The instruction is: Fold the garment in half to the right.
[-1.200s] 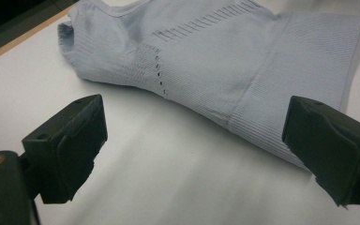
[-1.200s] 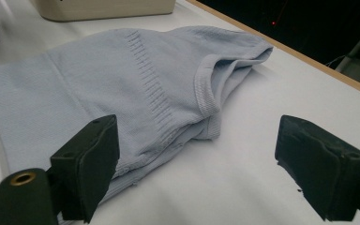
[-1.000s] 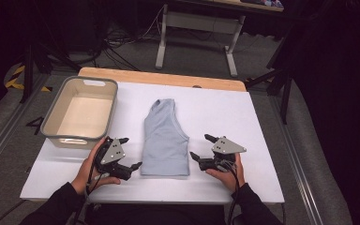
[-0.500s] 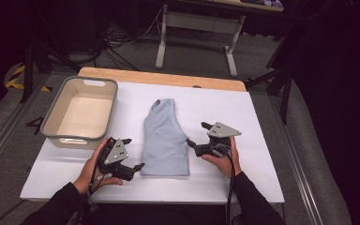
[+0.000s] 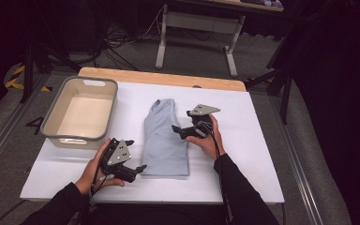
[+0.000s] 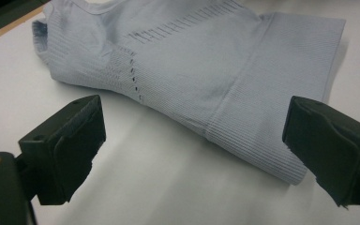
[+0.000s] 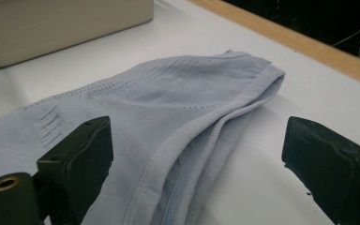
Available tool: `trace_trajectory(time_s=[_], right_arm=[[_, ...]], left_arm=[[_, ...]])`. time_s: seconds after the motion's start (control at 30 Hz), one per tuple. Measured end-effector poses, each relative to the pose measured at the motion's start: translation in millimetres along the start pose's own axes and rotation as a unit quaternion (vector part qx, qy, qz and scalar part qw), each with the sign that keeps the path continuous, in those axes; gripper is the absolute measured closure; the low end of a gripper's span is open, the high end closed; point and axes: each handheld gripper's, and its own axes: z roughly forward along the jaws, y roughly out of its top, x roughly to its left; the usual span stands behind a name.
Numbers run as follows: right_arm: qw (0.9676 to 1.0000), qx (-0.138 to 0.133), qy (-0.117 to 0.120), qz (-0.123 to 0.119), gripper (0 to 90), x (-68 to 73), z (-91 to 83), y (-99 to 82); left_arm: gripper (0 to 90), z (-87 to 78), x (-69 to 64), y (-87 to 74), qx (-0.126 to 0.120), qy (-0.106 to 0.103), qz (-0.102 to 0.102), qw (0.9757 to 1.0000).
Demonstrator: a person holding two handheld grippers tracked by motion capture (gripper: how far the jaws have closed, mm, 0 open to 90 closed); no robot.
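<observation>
A white tabletop (image 5: 262, 154) with a pale wooden strip (image 5: 168, 78) along its far edge stands on a grey carpeted floor (image 5: 136, 58). Beyond it, a second table's grey metal legs (image 5: 161, 40) rise into a dark, unlit far part of the room. Black cables (image 5: 117, 47) lie tangled on the floor near those legs. Yellow-and-black hazard tape (image 5: 15, 77) marks the floor at far left, and metal rails (image 5: 0, 136) run along the floor on both sides
</observation>
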Motion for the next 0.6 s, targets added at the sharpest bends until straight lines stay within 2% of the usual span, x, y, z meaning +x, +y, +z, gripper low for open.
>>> trace_trajectory(time_s=[0.17,0.2,0.33,0.37,0.4,0.53,0.6], right_arm=[[0.9993,0.030,0.006,0.020,7.3,-5.4,20.2,-0.4],[0.9989,0.034,0.011,0.030,7.5,-8.1,24.7,-1.6],[0.9983,0.041,0.016,0.040,7.4,-9.6,28.5,-2.8],[0.9979,0.045,0.019,0.043,7.6,-9.7,29.4,-3.5],[0.9969,0.053,0.034,0.047,7.7,-10.1,31.7,-5.6],[0.9954,0.066,0.048,0.050,7.7,-7.0,35.3,-7.1],[0.9948,0.082,0.044,0.042,7.6,-3.5,39.5,-7.9]], left_arm=[[7.3,-0.2,0.0,-0.1,-0.001,-0.003,-0.001,1.0000],[7.3,-0.1,0.1,-0.2,0.000,-0.003,0.000,1.0000],[7.2,1.4,-0.4,-0.5,0.003,-0.007,0.001,1.0000],[7.2,1.8,-1.1,-0.4,0.003,-0.009,0.000,1.0000],[7.3,2.1,-1.5,-0.4,0.003,-0.009,0.001,1.0000],[7.3,2.1,-1.5,-0.3,0.003,-0.008,0.001,1.0000],[7.3,2.6,-1.4,-0.4,0.005,-0.010,0.002,0.9999]])
